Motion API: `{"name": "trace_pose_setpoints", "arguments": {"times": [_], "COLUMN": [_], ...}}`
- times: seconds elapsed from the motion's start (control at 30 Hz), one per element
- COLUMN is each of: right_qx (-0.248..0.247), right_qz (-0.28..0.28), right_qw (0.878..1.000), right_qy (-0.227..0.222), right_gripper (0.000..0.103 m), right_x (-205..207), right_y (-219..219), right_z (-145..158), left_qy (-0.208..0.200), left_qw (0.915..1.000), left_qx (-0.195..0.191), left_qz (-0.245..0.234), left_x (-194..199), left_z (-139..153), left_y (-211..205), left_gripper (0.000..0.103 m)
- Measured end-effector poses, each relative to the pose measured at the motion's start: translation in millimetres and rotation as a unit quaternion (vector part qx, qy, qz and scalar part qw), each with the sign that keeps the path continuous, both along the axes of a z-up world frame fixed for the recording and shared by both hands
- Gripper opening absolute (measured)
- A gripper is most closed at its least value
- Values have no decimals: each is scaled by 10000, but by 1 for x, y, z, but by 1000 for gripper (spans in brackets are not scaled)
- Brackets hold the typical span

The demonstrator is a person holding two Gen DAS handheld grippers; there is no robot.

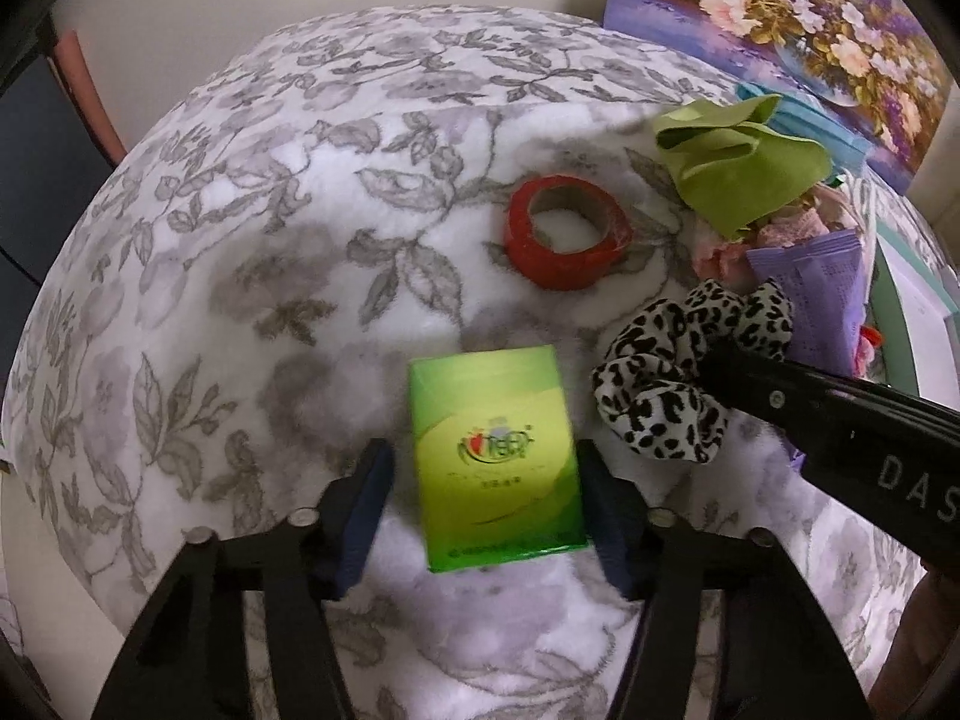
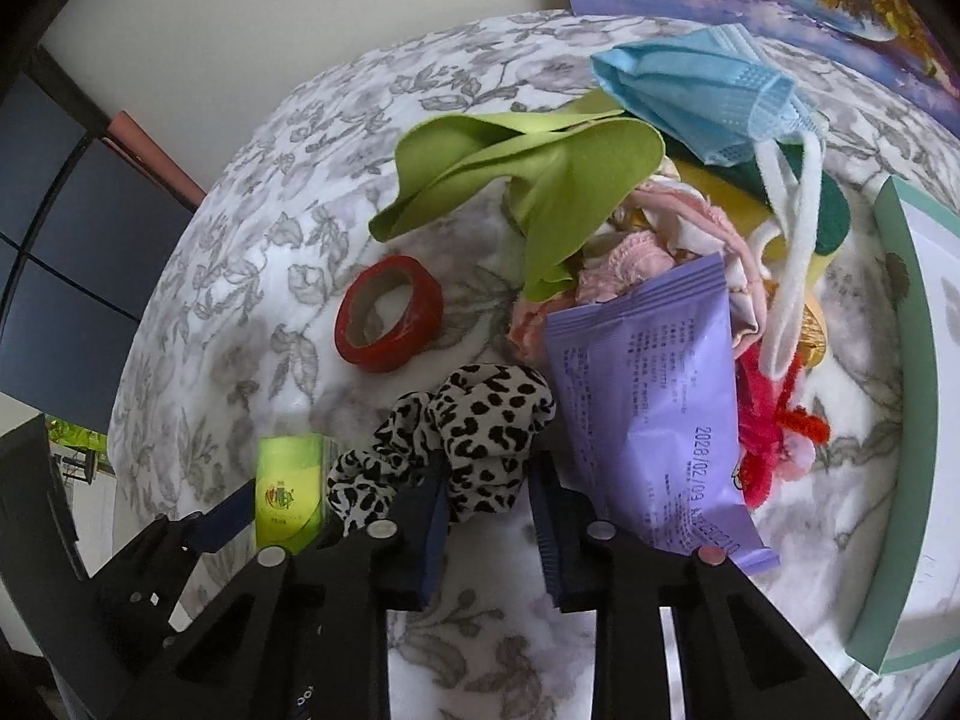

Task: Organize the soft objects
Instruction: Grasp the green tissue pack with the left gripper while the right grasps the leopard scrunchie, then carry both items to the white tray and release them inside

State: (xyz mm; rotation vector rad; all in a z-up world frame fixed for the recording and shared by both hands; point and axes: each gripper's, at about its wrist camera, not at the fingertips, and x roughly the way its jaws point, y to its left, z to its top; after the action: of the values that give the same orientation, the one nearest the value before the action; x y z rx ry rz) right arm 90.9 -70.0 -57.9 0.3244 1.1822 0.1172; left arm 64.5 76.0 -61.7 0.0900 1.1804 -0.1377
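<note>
A red tape roll (image 2: 389, 313) lies on the floral blanket (image 1: 240, 240), a flower painting (image 1: 798, 30) leans behind, and a mint-edged box (image 2: 912, 420) sits at the right.

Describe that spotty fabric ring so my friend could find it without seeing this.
On the flowered blanket, look beside the heap of soft things. The scrunchie lies at the heap's near edge, between the green packet and the purple pouch, with the right gripper around it. Only it has black-and-white leopard spots.
</note>
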Motion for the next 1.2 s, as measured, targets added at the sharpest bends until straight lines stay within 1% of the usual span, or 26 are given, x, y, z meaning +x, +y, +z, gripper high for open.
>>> {"name": "trace_pose_setpoints", "arguments": {"times": [0.03, 0.13, 0.37, 0.5, 0.7, 0.8, 0.93, 1.07, 1.2], "right_qx": [14, 39, 109, 215, 331, 417, 265, 264, -68], "right_qz": [2, 21, 23, -17, -108, -239, -423, -846, -1391], "right_qw": [10000, 10000, 9998, 9994, 9983, 9970, 9953, 9918, 9862], "right_qy": [0, -32, -144, -252, -477, -606, -834, -923, -895], "right_gripper": [23, 19, 18, 18, 18, 18, 18, 18, 18], "right_x": [0, -1, -9, -16, -29, -36, -46, -54, -61], "right_y": [0, 1, -5, -12, -29, -42, -66, -103, -148], "right_z": [0, 3, 16, 29, 55, 70, 92, 105, 109], "left_qy": [-15, -23, 60, 37, -116, -195, -332, -391, -437], "left_qw": [10000, 9999, 9999, 9999, 9997, 9995, 9987, 9983, 9974], "left_qx": [-1, 42, 89, 122, 215, 238, 327, 294, 225], "left_qz": [-47, -132, -104, -85, -77, -96, -203, -324, -532], "left_x": [0, -1, -2, -9, -12, -11, -9, -9, -4], "left_z": [1, 2, 8, 21, 50, 66, 89, 108, 120], "left_y": [-2, -7, -10, -5, -14, -20, -39, -68, -105], "left_gripper": [52, 51, 50, 50, 50, 50, 50, 50, 50]}}
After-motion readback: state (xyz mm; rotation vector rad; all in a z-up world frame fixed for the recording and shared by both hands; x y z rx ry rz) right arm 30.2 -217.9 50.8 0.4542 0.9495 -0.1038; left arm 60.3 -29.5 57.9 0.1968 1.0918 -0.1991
